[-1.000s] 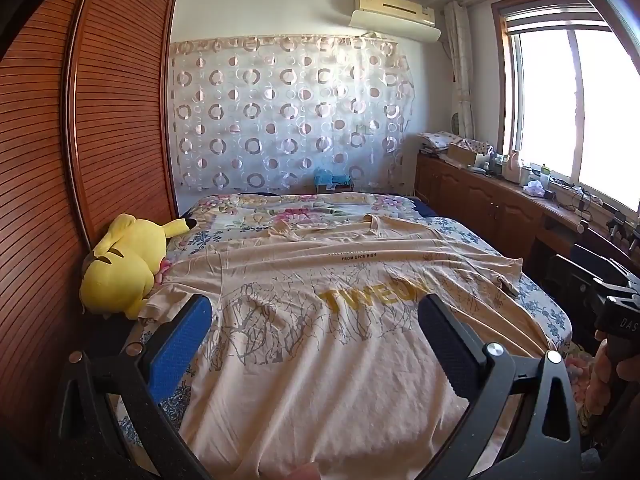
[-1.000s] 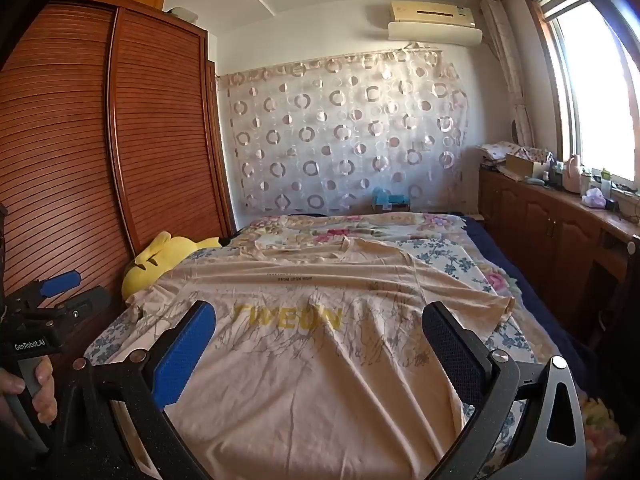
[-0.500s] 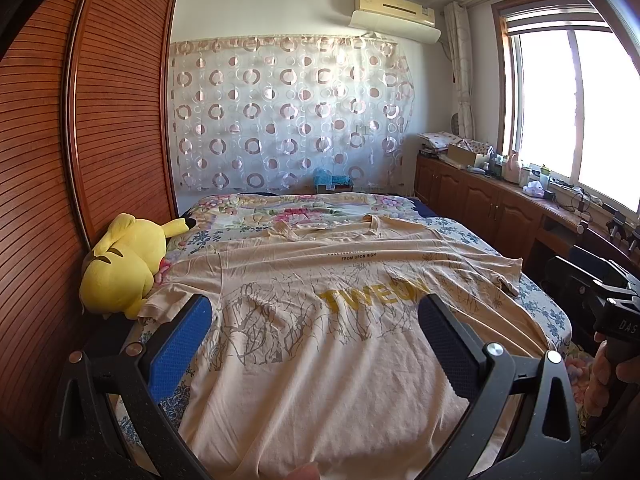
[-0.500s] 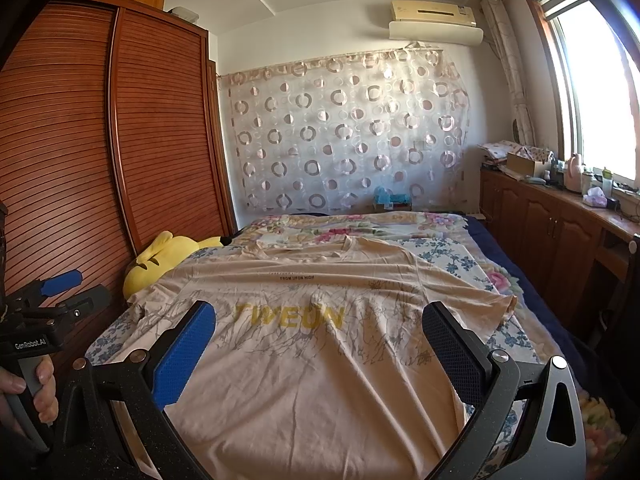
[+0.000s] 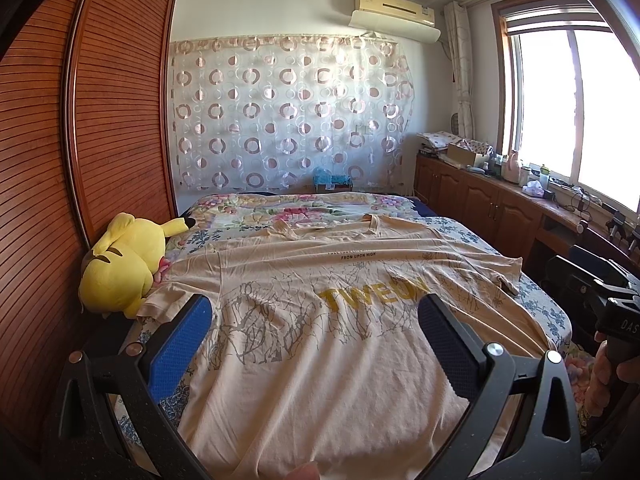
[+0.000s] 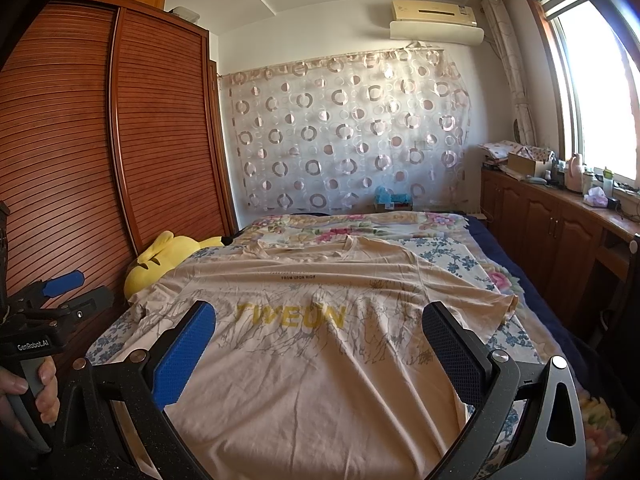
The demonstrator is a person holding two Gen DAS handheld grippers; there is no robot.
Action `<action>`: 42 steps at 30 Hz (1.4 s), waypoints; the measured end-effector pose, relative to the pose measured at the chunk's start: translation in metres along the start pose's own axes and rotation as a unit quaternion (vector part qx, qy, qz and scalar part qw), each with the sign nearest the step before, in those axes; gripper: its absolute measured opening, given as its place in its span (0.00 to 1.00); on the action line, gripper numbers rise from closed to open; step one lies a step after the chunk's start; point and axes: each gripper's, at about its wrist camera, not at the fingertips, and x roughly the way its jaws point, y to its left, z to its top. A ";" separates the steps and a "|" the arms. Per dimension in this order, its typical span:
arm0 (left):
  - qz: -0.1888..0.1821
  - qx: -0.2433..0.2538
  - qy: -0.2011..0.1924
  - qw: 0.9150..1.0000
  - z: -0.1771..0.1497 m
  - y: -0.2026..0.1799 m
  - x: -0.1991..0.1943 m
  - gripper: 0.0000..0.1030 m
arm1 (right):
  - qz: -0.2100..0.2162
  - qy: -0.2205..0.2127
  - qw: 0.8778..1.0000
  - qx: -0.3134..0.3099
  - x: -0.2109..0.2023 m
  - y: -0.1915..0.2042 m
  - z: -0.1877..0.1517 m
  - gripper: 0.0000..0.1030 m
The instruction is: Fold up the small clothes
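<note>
Nothing is changing across the last second: both grippers are holding station over the near hem, and the shirt [image 5: 320, 344] is lying flat, print up, across the bed [image 5: 452, 232]. By this reading, folding is not yet starting. Left gripper [image 5: 314, 320] jaws are standing wide apart, gripping nothing; right gripper [image 6: 318, 324] jaws are likewise apart and empty. Shirt print is reading "TWEUN" with "FROM UPON HIGH" above. In the right wrist view, the left gripper's handle is showing "GenRobot.AI".
</note>
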 end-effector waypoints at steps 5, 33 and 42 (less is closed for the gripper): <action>-0.001 0.000 0.000 1.000 0.001 0.000 -0.001 1.00 | 0.000 0.000 1.000 0.000 0.000 0.000 0.000 1.00; -0.001 0.002 -0.004 1.000 0.014 -0.011 -0.011 1.00 | 0.002 0.001 1.000 0.000 -0.001 0.000 0.000 1.00; -0.001 0.002 -0.004 1.000 0.014 -0.011 -0.011 1.00 | 0.003 0.000 1.000 -0.001 0.000 -0.001 0.001 1.00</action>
